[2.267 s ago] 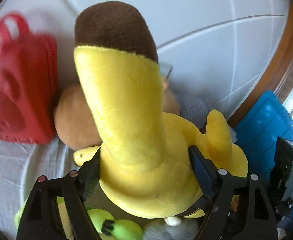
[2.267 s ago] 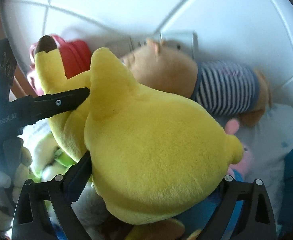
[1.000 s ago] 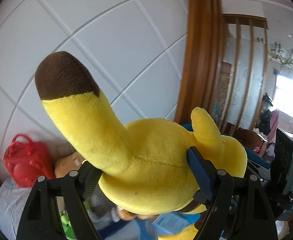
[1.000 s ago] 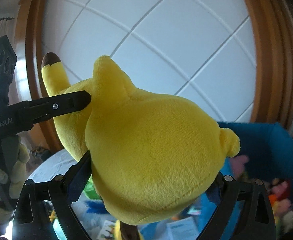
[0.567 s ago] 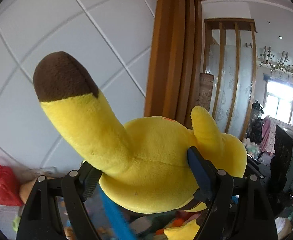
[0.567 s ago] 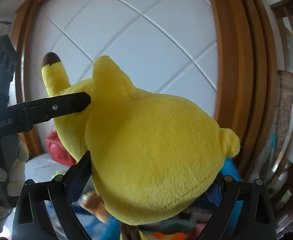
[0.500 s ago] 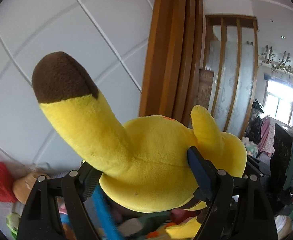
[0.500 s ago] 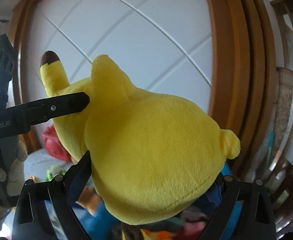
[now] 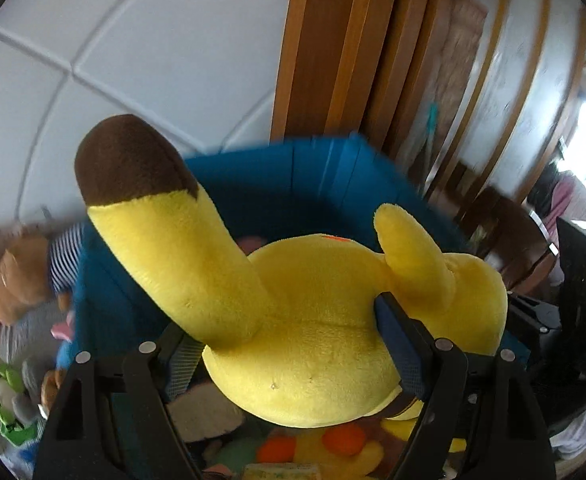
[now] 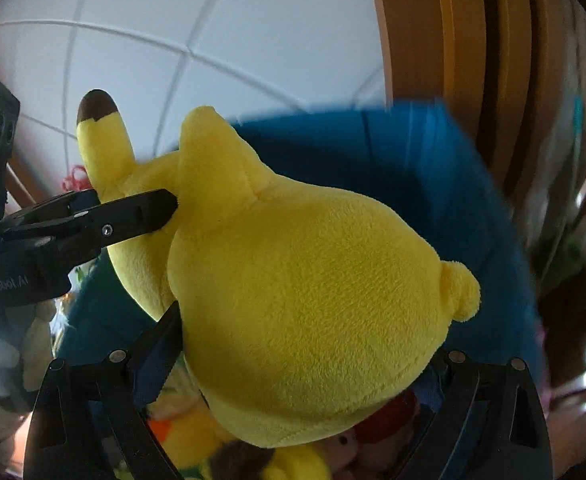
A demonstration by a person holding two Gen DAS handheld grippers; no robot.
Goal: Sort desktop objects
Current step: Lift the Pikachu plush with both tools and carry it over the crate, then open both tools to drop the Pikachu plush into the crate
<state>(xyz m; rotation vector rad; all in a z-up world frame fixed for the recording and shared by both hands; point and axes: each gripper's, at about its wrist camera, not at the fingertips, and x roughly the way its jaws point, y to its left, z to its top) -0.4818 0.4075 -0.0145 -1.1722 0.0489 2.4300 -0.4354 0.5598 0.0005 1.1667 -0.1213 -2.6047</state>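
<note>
A big yellow plush toy with a brown-tipped ear is held in the air between both grippers. My left gripper is shut on its head near the ear. My right gripper is shut on its round body. The left gripper's finger shows in the right wrist view, pressed on the toy. The toy hangs over a blue fabric bin, also in the right wrist view, with several soft toys inside.
A brown bear in a striped shirt and green toys lie left of the bin. A white panelled wall and wooden posts stand behind. A red toy lies in the bin.
Both grippers have carried the yellow plush up from the toy pile and to the right, then tilted down. The blue bin now lies under and behind it.
</note>
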